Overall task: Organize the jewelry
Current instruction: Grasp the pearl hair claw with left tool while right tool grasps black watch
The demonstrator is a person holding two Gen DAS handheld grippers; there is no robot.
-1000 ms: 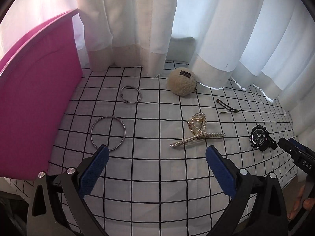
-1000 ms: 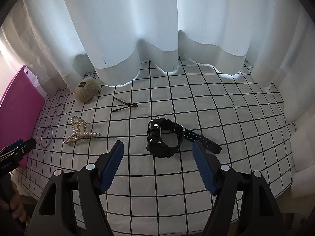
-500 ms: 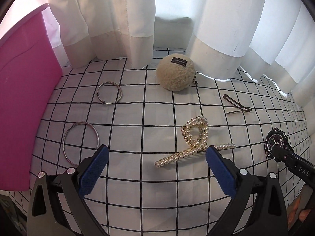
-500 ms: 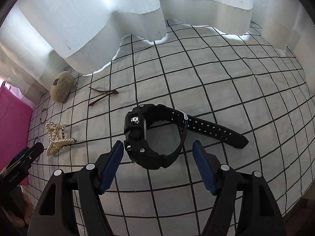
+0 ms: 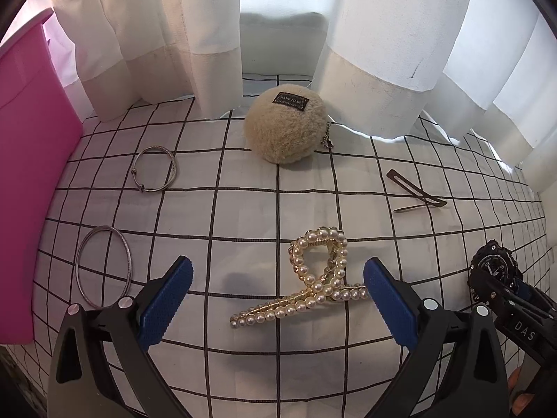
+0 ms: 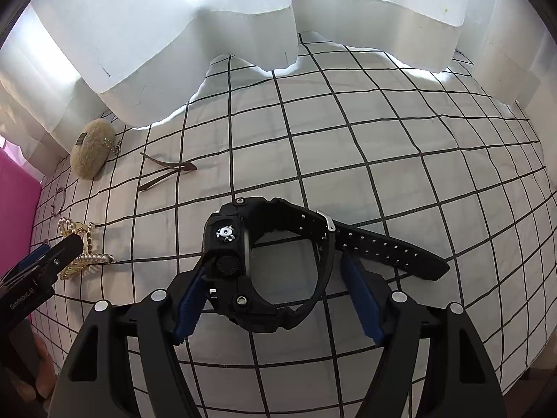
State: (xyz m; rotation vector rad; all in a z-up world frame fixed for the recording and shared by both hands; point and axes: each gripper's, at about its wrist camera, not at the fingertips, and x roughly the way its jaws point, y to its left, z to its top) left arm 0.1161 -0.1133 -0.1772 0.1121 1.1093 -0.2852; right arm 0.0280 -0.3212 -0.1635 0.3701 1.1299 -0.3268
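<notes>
A: Where are we w/ the right gripper [image 6: 271, 296]?

B: Spread wide around the black watch [image 6: 268, 264], which lies on its side on the checked cloth [image 6: 383, 146]. The left pad looks like it's touching the case; the right pad sits just beside the band loop, w/ the loose strap end trailing off to the right. We're not pinching anything yet.

A: And the left gripper [image 5: 276, 301]?

B: Also spread, nothing between the pads. It hangs over the pearl hair clip [image 5: 313, 278], which lies flat and sticks out ahead of the pads. The pink box [image 5: 31, 188] stands at the far left, prob. where we drop things.

A: What could go wrong?

B: On the right, if we close on the soft band rather than the case, the loop could squash and the watch could twist or slip out. The strap tail may drag on the cloth too. On the left, the clip is curvy and beaded, so the pads could skid off the pearls or pinch cloth w/ it.

A: Other stuff nearby?

B: The big bangle [image 5: 102, 266] is just beside the left pad, so we might nudge it. The small bracelet [image 5: 156, 169], fluffy pompom [image 5: 285, 125] and bobby pin [image 5: 414, 193] are well apart.
</notes>
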